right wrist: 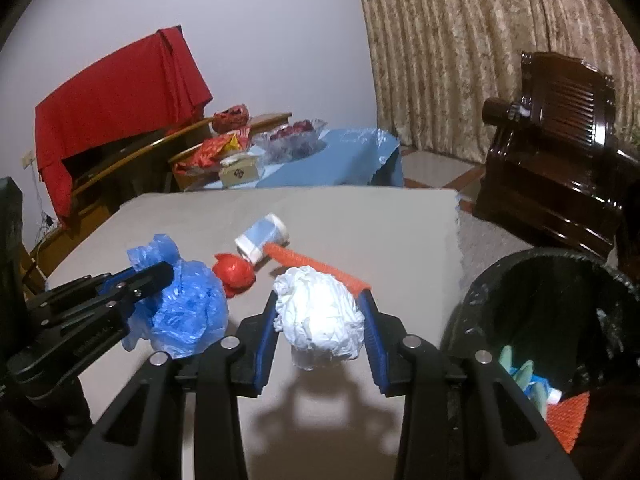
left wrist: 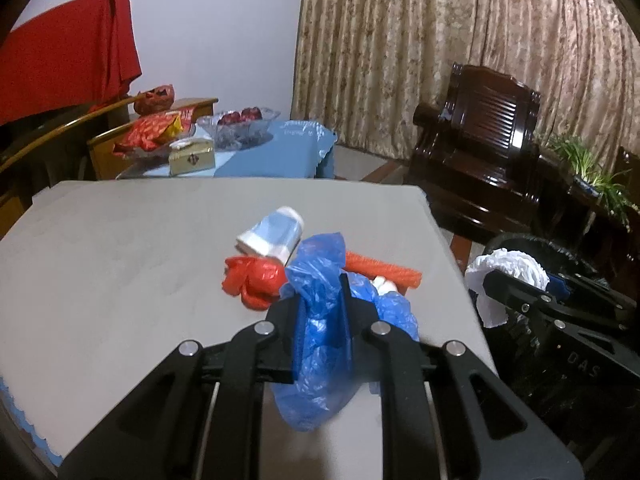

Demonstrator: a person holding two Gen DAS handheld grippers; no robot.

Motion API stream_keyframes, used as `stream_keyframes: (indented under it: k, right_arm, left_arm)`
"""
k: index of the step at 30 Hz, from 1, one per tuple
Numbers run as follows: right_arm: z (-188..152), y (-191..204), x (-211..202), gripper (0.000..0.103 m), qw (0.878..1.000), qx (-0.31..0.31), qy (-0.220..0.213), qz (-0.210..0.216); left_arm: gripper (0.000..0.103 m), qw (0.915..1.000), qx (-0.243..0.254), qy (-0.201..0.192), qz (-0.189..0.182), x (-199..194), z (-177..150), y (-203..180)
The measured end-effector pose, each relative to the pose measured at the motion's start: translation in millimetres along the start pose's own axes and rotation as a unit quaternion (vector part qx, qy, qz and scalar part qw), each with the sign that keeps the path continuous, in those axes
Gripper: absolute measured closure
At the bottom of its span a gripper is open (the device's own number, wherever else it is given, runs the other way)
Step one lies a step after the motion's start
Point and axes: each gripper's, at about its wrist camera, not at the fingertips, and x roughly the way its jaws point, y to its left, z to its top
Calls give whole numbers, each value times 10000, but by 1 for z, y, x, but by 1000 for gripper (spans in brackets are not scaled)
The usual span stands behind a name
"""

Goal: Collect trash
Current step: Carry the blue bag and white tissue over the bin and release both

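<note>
your left tongs [left wrist: 322, 300] are closed tight on a crumpled blue plastic bag [left wrist: 320, 344], which hangs down between the fingers over the grey bench [left wrist: 120, 256]; in the right wrist view the same left tongs [right wrist: 160, 276] come in from the left edge with the blue plastic bag [right wrist: 188, 308] bunched at the tips. your right tongs [right wrist: 320, 312] are partly closed around a wad of white crumpled paper [right wrist: 320, 316], the blue-lined fingers [right wrist: 372, 336] pressing it on both sides, and the wad is held above the bench [right wrist: 360, 220], casting a shadow below. in the left wrist view the right tongs [left wrist: 504, 280] sit past the bench's right edge with the white crumpled paper [left wrist: 508, 272] over the black-lined trash bin [left wrist: 560, 248]. still lying on the bench: a red plastic bag [left wrist: 250, 282], an orange ribbed strip [left wrist: 384, 270], and a white and pale blue cup [left wrist: 272, 232] on its side, all clustered just beyond the left tongs. the trash bin [right wrist: 500, 280] stands beside the bench on your right, already holding greenish, blue and orange scraps at the bottom. farther back, a table with a blue cloth [left wrist: 280, 152] carries a glass bowl of red fruit [left wrist: 240, 122] and a tissue box [left wrist: 192, 156]; a dark wooden armchair [left wrist: 480, 136] stands by the patterned curtain [left wrist: 440, 40].
</note>
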Motion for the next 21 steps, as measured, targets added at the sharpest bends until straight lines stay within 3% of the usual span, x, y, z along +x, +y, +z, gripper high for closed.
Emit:
stream_keyframes:
  k: [12, 21]
  right_arm:
    - [19, -29, -49, 64, 9982, 176, -413, -390]
    - [26, -64, -80, 64, 9936, 283, -513, -970]
  left_arm:
    - [90, 9988, 151, -308, -350, -19, 21, -37]
    - [90, 9955, 382, -400, -763, -19, 34, -83]
